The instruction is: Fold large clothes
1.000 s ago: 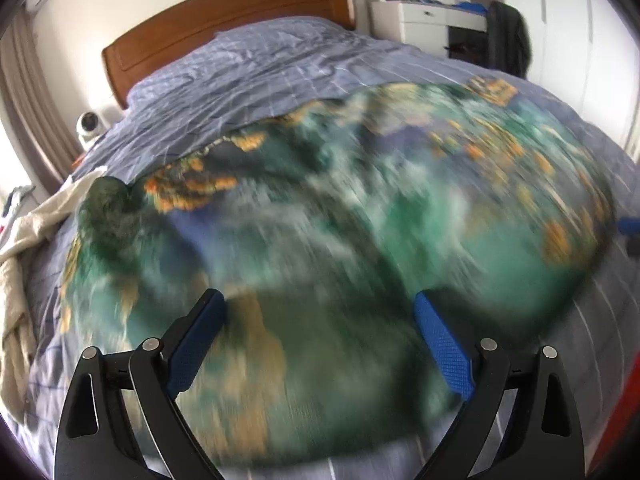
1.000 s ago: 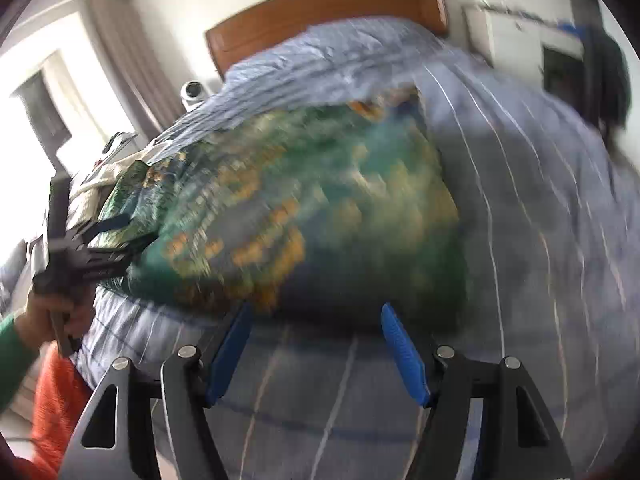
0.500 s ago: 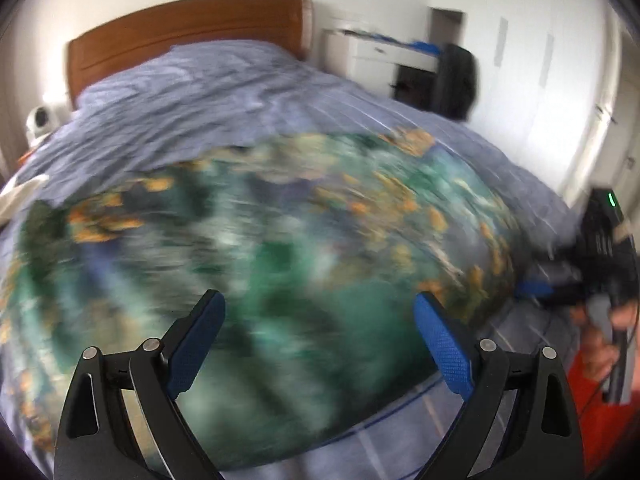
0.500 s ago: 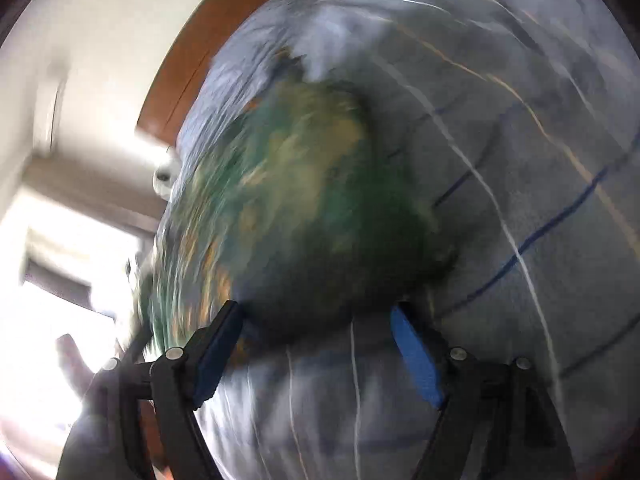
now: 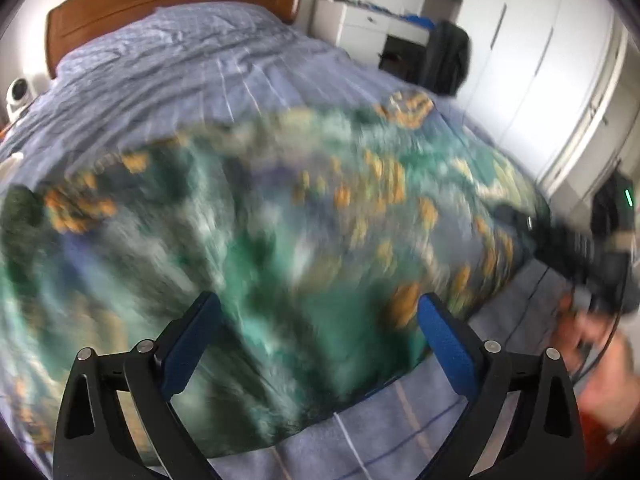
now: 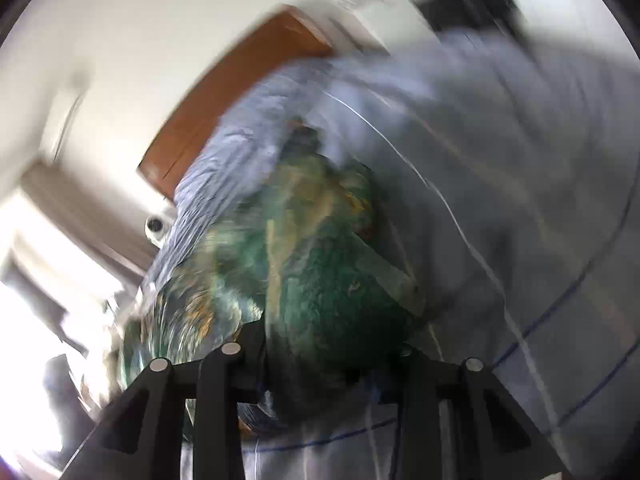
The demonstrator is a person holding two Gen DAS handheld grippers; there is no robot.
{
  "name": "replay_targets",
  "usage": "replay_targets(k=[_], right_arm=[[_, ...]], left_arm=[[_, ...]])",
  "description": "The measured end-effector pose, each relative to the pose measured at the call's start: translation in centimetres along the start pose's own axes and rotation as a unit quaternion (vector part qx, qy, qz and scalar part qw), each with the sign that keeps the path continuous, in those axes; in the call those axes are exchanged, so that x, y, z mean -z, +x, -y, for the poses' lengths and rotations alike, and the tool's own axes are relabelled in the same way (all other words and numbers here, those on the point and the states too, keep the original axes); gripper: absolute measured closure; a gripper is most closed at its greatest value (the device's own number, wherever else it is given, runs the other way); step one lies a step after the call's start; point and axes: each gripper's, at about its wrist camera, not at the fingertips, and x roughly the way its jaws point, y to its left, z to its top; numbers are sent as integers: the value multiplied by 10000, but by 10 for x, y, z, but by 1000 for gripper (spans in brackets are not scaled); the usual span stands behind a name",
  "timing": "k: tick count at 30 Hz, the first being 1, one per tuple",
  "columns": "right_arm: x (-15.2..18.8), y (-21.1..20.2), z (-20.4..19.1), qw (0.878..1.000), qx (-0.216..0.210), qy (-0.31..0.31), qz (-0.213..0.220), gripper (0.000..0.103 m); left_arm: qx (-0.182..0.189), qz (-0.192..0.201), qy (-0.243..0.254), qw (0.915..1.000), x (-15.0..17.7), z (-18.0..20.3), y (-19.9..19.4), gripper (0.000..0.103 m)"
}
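r gripper [image 6: 320, 364] has rolled, now closing on green garment [image 5: 256, 240]; l gripper [image 5: 320, 340] wide open, holding nothing.

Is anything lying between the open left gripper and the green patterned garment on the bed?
Nothing visible does. The left gripper hangs open directly over the green patterned garment, with only air between its blue pads and the cloth spread on the bed cover.
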Motion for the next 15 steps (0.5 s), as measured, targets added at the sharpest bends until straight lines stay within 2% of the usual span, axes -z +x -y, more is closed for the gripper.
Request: replay_targets(k=[2,4,5,7,9,11,13,14,15], right_arm=[[-2,-15,-35,9961,41,-829,285,70],[2,-31,-74,9832,29,-1738,555,70],[5,-36,-98,9717,-8,-2262,674,70],[11,-40,-130,9532,-71,-2915,798,70],[26,-43,-168,9242,-140,-3702,923,70],[46,-43,-194,8963,-222,-4323,959,70],[72,-41,-215,8673,-308,-4875,958,70],[88,-39,-227,8465,-346,-5222,980,70],[100,-40,-233,8323,-367,-5438,1008,70]], left_arm=[[180,167,64,9997,-27,9,-28,5],[385,315,178,9986,-49,20,-53,5],[476,344,218,9980,-58,24,-62,5],[657,255,319,9970,-80,34,-77,5],[712,36,431,9965,-93,38,-79,5],[573,-255,581,9963,-105,38,-69,5],[71,-662,775,9948,-103,37,-53,5],[-210,-890,821,9924,-99,35,-43,6],[-435,-1051,838,9900,-98,32,-33,17]])
